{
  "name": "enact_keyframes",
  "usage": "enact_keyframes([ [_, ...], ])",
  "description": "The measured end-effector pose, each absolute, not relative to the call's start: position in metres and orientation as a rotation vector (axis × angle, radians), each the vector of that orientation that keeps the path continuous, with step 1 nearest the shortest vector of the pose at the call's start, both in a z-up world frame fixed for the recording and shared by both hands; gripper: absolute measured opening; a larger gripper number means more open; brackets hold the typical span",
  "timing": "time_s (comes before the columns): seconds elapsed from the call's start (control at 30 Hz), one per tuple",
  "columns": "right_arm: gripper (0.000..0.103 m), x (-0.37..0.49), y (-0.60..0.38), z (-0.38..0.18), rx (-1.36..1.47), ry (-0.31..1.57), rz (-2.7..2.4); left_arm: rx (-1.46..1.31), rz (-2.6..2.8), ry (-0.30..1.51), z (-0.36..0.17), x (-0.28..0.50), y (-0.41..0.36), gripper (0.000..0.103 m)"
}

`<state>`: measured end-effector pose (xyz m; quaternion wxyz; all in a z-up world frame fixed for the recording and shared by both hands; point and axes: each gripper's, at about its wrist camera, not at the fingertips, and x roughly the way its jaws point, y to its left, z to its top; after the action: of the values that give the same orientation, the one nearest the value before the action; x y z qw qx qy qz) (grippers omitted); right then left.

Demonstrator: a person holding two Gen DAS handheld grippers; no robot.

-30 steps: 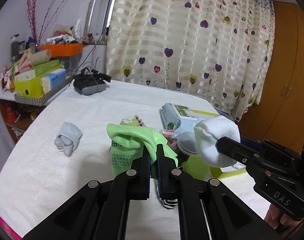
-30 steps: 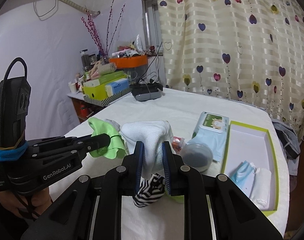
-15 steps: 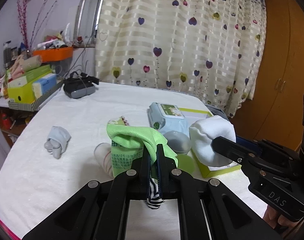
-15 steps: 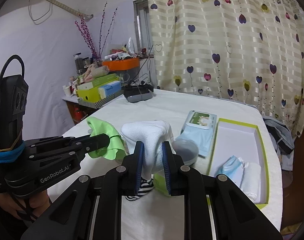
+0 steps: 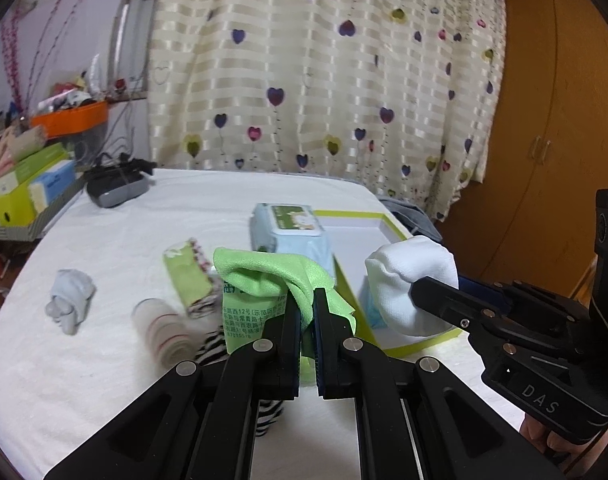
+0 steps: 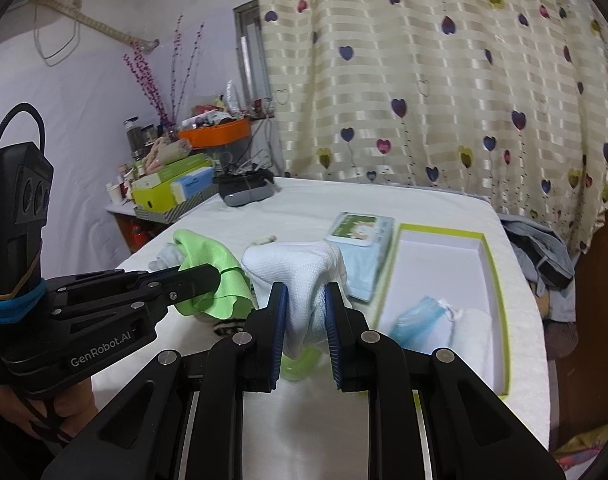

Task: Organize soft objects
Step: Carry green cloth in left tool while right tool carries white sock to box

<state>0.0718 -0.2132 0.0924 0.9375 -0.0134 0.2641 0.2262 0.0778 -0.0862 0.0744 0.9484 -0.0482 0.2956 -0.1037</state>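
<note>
The white sock [image 6: 299, 276] is hanging pinched between the fingers of the right gripper [image 6: 305, 308], and the fingers are closing snugly on its middle. The top of the sock is puffing up above the fingertips, and its tail is dangling below them. The green cloth [image 5: 271, 280] is squeezed between the fingers of the left gripper [image 5: 307, 312], which are almost touching each other. It is draping over the fingertips and off to both sides.

Compared with a second ago, both grippers are riding higher and are heading toward the white box with the green rim [image 6: 492, 264]. The box is now sitting just to the right of the right fingers, and much more of its floor is showing. A blue cloth [image 6: 420, 316] and a white cloth [image 6: 468, 328] are already lying inside it, at the end nearest the fingers. I think the sock is going in there next, and the green cloth after it.

The zebra-striped sock [image 5: 211, 344] is now peeking out below and left of the left fingers, where earlier it was hanging right under them. Also left of those fingers, a rolled sock with red stripes [image 5: 163, 328] is coming into view that I could not see a second ago. The little grey sock [image 5: 69, 300] is lying farther left on the white table [image 5: 103, 380]. The pack of wipes [image 5: 291, 232] is lying beyond the fingertips.
</note>
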Motion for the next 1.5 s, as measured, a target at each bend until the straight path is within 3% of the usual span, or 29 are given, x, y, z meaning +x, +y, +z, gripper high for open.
enact_keyframes([
  [0.57, 0.020, 0.100, -0.311, 0.066, 0.066, 0.622, 0.271, -0.060, -0.390, 0.663, 0.059, 0.116, -0.159, 0.005],
  [0.93, 0.020, 0.134, -0.318, 0.026, 0.040, 0.769, 0.260, -0.051, -0.464, 0.755, 0.033, 0.134, -0.184, 0.005],
  [1.5, 0.020, 0.189, -0.321, 0.026, 0.039, 0.748, 0.285, -0.061, -0.499, 0.891, -0.006, 0.176, -0.203, 0.005],
])
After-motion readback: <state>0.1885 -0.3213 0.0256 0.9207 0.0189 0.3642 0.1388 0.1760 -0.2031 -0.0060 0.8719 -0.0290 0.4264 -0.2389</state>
